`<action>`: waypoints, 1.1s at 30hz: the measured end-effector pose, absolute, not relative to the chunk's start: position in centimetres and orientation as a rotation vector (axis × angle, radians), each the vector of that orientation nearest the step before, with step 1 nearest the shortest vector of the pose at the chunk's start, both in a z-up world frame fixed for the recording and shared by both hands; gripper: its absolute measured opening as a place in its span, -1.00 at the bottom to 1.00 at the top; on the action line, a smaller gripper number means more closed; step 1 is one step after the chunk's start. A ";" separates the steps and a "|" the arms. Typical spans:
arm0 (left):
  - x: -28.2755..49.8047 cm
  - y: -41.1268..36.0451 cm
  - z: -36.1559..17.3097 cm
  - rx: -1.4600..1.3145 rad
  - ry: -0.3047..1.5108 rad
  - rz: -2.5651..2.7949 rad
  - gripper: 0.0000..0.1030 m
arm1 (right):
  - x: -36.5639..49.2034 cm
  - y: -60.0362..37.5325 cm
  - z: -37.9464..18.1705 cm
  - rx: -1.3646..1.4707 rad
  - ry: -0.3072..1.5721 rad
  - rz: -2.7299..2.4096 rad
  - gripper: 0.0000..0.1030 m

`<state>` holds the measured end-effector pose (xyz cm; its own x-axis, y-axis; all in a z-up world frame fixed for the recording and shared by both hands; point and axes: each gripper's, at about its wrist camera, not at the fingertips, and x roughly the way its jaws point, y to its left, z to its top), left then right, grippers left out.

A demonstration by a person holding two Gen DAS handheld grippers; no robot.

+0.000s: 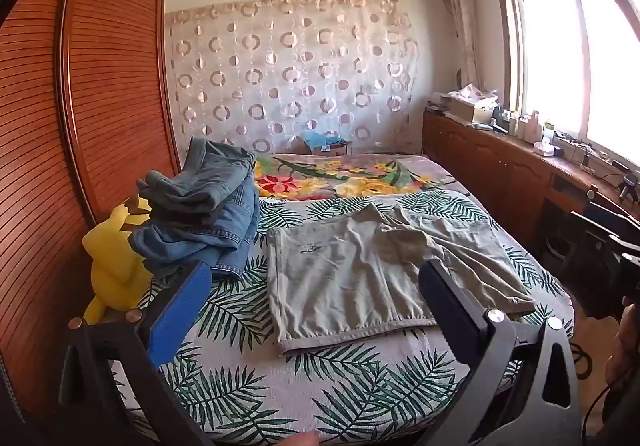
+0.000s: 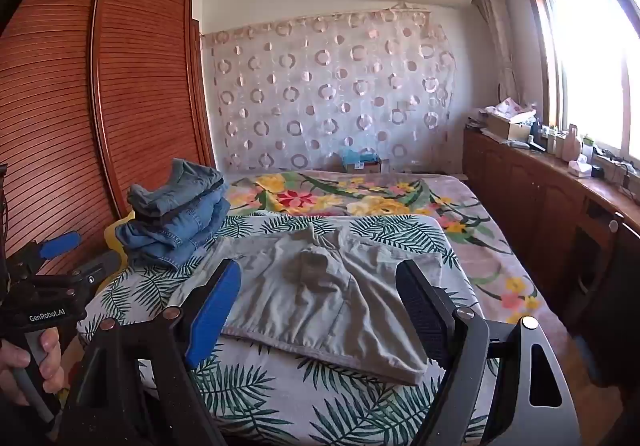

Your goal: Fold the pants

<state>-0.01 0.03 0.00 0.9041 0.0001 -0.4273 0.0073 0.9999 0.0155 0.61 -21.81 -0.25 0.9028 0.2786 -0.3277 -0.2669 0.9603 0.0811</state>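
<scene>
"GenRobot.AI" lettering on left gripper (image 2: 60,246), jaws wide apart

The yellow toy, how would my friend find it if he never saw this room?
Start at the big wooden wardrobe beside the bed. Where the bed's edge meets it, the yellow toy is squeezed in the gap, right next to the stack of blue jeans. It is the only bright yellow, soft, lumpy thing; everything near it is blue denim or brown wood.

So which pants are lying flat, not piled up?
The light grey shorts with the small printed logo, spread flat on the palm-leaf sheet in front of both tongs. The blue denim ones sit stacked in a heap on their left, beside the wardrobe.
</scene>
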 end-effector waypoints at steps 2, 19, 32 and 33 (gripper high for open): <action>-0.1 0.1 0.0 0.013 0.441 -0.005 1.00 | 0.6 -21.8 -0.3 0.033 0.348 0.282 0.58; -0.1 0.2 0.0 0.025 0.450 -0.005 1.00 | 0.7 -21.8 -0.1 0.027 0.350 0.278 0.58; 0.0 0.0 0.0 0.023 0.448 -0.006 1.00 | 0.4 -21.7 -0.2 0.025 0.348 0.276 0.58; 0.0 0.0 0.0 0.023 0.447 -0.007 1.00 | 0.4 -21.7 -0.2 0.026 0.348 0.276 0.58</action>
<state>-0.05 -0.03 0.02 0.9019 -0.0021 -0.4320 0.0120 0.9997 0.0201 0.43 -21.73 -0.21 0.9028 0.2714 -0.3336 -0.2626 0.9622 0.0720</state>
